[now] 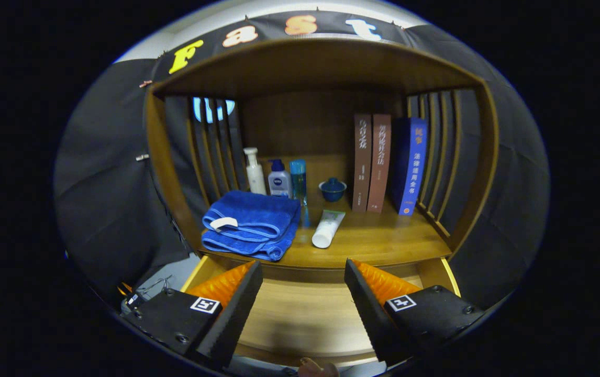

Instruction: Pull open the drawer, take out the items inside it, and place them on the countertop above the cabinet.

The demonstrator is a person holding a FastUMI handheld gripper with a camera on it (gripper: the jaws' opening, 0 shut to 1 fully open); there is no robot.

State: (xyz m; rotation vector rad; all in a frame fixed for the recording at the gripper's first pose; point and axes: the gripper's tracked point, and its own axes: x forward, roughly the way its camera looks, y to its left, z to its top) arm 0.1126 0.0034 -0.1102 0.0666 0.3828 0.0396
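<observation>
The wooden drawer (305,314) is pulled open under the cabinet's countertop (378,238), and its bare floor shows between my fingers. My gripper (303,277) hangs open above the drawer with nothing between its fingers. On the countertop beyond the fingers lie a folded blue towel (253,222) and a white tube (328,228) on its side. Behind them stand a white pump bottle (254,171), a small blue-capped bottle (279,179) and a clear blue bottle (298,181).
A small blue lidded bowl (332,189) sits at the back of the countertop. Three upright books (384,163) lean by the right slatted side. The shelf's wooden roof hangs overhead. Cables and a small device (140,294) lie on the floor left of the drawer.
</observation>
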